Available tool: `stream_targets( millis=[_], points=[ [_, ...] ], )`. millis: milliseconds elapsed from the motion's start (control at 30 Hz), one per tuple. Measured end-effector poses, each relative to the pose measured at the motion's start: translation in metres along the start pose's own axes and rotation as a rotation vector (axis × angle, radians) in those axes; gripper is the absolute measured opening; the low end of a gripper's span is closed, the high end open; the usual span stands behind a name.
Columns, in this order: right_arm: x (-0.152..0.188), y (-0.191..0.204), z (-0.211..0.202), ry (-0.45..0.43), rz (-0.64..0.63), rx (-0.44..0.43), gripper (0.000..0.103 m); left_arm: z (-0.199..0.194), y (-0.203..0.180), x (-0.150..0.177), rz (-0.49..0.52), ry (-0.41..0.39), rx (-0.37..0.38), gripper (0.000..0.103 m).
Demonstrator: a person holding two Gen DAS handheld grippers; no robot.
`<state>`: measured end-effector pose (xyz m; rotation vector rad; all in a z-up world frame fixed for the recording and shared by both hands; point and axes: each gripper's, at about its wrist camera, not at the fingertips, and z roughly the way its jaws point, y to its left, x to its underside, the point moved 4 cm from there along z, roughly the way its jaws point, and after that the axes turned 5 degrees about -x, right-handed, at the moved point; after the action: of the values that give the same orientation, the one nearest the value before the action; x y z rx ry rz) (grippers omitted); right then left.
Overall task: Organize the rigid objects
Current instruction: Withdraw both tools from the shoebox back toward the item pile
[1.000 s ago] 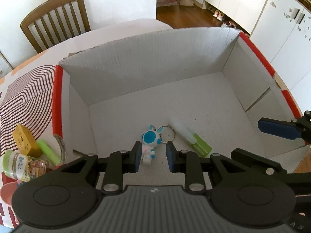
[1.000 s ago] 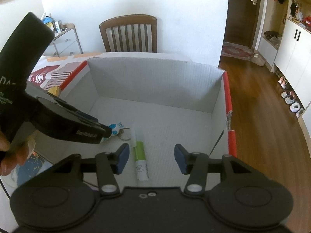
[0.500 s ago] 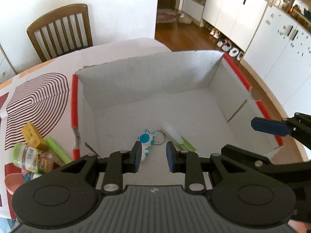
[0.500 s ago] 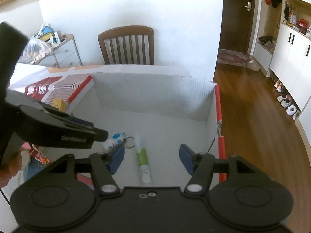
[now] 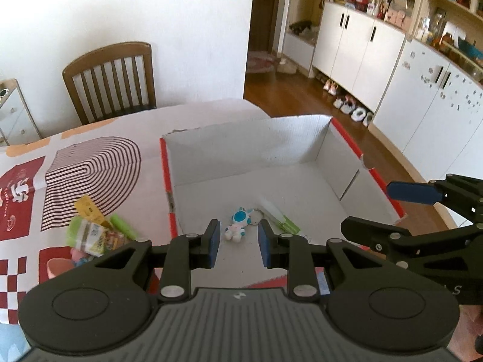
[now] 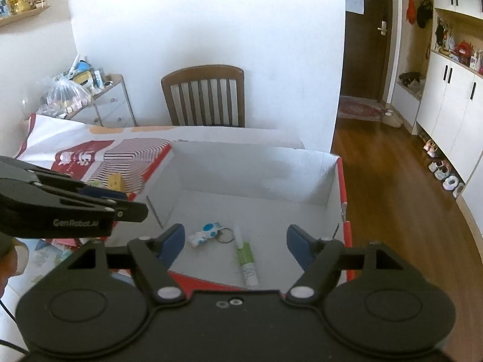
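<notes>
Hovering over the box (image 6: 332, 181), the right gripper (image 6: 234, 242) had just been opening, empty; the left gripper (image 5: 237, 246) stood slightly parted, empty, above the keychain (image 5: 238, 223).

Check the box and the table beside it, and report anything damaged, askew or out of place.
The cardboard box has a ragged, torn far rim and a nick in its red right edge. Inside, the keychain figure and green tube lie flat. Left of it, a jar lies tipped in a loose heap.
</notes>
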<state>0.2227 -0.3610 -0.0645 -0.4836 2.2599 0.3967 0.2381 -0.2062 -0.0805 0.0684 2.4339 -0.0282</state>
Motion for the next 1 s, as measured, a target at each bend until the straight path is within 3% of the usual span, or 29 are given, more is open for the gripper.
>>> stream_targets(
  millis=[267,300,400,500,1000],
  points=[
    [0.001,0.030,-0.023,-0.037,-0.005,-0.005,0.082,-0.040,0.020,0.017,-0.018,-0.086,-0.027,0.027],
    [0.001,0.034,-0.025,-0.041,-0.003,-0.005,0.083,-0.044,0.024,0.020,-0.021,-0.096,-0.032,0.033],
    [0.003,0.048,-0.029,-0.047,0.009,-0.011,0.084,-0.059,0.034,0.027,-0.029,-0.134,-0.041,0.071],
    [0.006,0.061,-0.032,-0.053,0.017,-0.017,0.085,-0.072,0.043,0.034,-0.011,-0.172,-0.055,0.072],
    [0.018,0.139,-0.028,-0.080,0.044,-0.055,0.098,-0.093,0.121,0.072,-0.025,-0.185,-0.019,0.074]
  ],
)
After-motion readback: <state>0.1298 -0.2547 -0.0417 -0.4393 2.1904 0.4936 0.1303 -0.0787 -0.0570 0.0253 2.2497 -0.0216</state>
